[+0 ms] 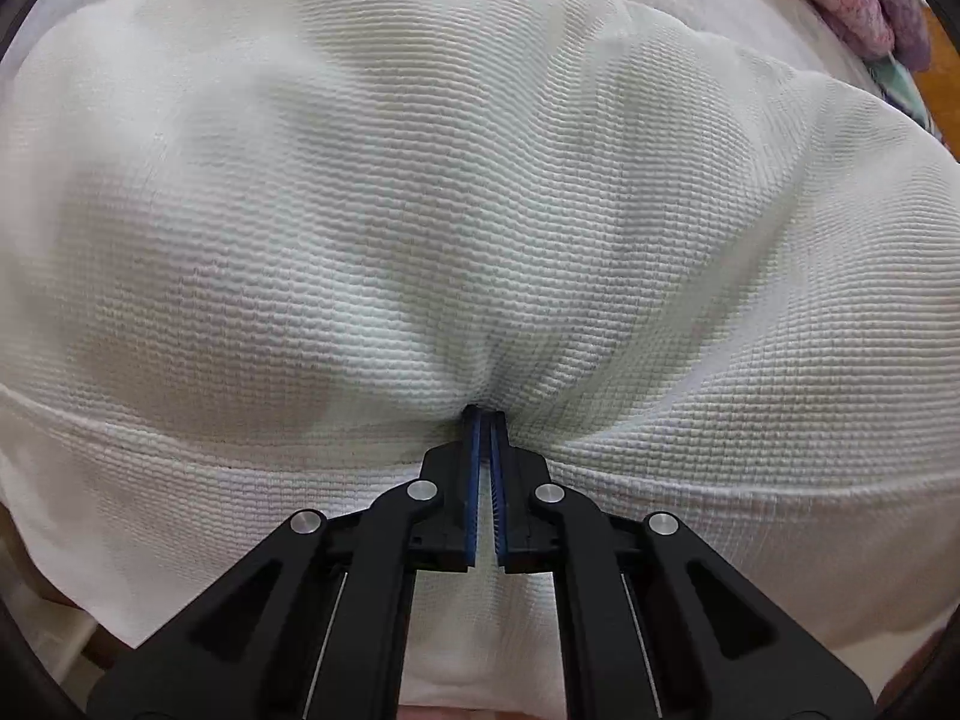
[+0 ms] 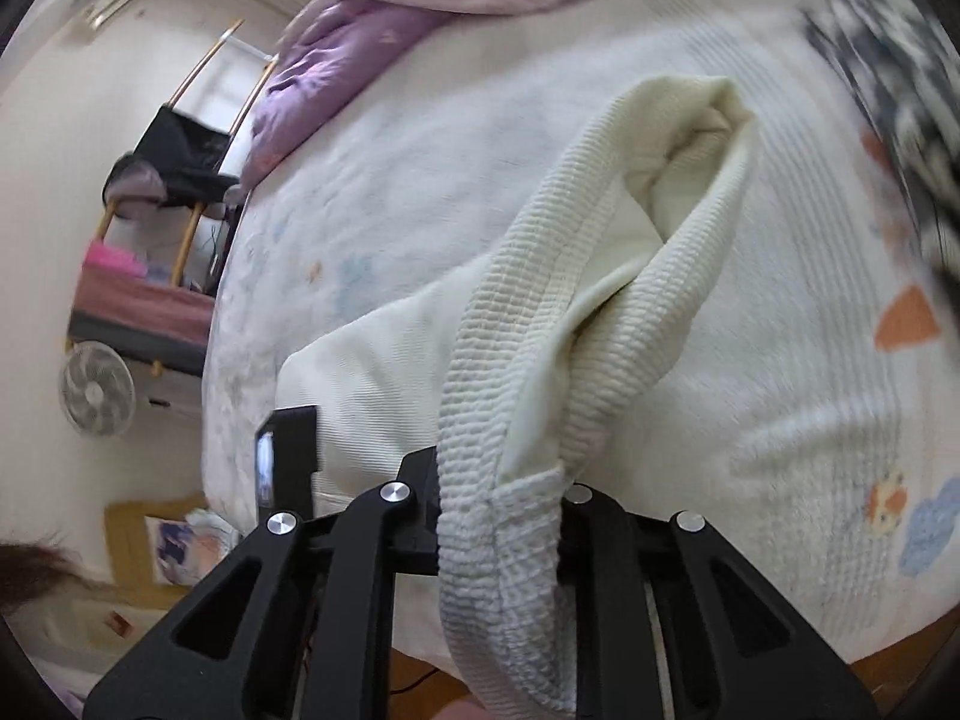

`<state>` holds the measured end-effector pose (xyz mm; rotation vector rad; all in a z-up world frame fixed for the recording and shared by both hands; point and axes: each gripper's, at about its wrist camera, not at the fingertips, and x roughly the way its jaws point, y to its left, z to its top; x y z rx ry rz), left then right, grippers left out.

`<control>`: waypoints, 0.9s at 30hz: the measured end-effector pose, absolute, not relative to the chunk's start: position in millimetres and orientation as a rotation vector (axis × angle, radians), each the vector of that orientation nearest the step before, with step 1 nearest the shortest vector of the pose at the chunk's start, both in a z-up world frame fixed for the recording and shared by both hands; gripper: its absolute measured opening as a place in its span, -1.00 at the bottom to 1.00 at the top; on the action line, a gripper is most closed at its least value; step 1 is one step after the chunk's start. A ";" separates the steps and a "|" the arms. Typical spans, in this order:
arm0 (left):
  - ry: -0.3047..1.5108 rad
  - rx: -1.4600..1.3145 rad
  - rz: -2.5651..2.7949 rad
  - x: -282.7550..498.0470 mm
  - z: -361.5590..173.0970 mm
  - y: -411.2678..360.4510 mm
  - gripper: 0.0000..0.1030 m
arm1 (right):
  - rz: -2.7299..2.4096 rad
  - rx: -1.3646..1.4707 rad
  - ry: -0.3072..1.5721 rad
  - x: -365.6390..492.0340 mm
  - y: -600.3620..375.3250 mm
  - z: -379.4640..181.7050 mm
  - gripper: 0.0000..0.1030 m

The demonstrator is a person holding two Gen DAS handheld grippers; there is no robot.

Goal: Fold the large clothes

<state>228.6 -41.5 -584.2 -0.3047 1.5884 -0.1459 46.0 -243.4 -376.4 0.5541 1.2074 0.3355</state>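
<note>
Your left gripper (image 1: 486, 420) pinches white garment (image 1: 480, 180) near its hem, jaws closed on cloth. Your right gripper (image 2: 498, 480) clamps its ribbed edge (image 2: 480, 360), lifted over bed (image 2: 780, 390). Fold barely begun; most folding is left.

Left gripper (image 1: 486, 420): black linkage arms, four round silver pivot screws, ribbed blue pads (image 1: 477, 480) on the finger inner faces. Right gripper (image 2: 498, 480): identical black arms, silver pivot screws beside the fingers.
</note>
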 end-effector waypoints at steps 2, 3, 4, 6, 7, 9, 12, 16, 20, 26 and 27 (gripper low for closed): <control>1.572 -0.349 -0.156 229.1 -588.3 -32.7 -0.89 | 0.338 0.570 1.210 48.4 -232.1 -369.8 -0.72; 1.561 -0.365 -0.165 227.8 -590.1 -28.0 -0.89 | 0.335 0.555 1.214 49.2 -225.5 -365.7 -0.72; 1.552 -0.375 -0.173 227.9 -591.6 -25.2 -0.89 | 0.328 0.527 1.221 49.0 -219.3 -362.0 -0.72; 1.536 -0.407 -0.201 219.9 -593.0 -4.0 -0.89 | 0.317 0.513 1.242 50.7 -204.6 -357.0 -0.72; 1.531 -0.440 -0.221 220.6 -595.9 3.5 -0.89 | 0.304 0.506 1.245 50.2 -198.3 -353.0 -0.73; 1.524 -0.501 -0.248 221.0 -602.0 16.2 -0.90 | 0.279 0.484 1.254 49.1 -186.2 -346.2 -0.73; 1.537 -0.482 -0.318 226.3 -605.1 28.4 -0.91 | 0.252 0.476 1.263 45.0 -163.6 -337.2 -0.74; 1.580 -0.313 -0.279 247.1 -580.6 42.3 -0.93 | 0.228 0.439 1.276 44.3 -115.0 -321.2 -0.74; 1.488 -0.210 -0.243 247.0 -530.6 123.7 -0.92 | 0.253 0.384 1.346 52.2 -55.9 -329.7 -0.73; 1.419 -0.141 -0.009 231.1 -486.9 263.1 -0.67 | 0.224 0.347 1.483 73.9 26.9 -396.5 -0.73; 1.424 -0.132 0.028 225.2 -498.2 255.5 -0.66 | 0.205 0.346 1.495 77.2 34.8 -409.1 -0.73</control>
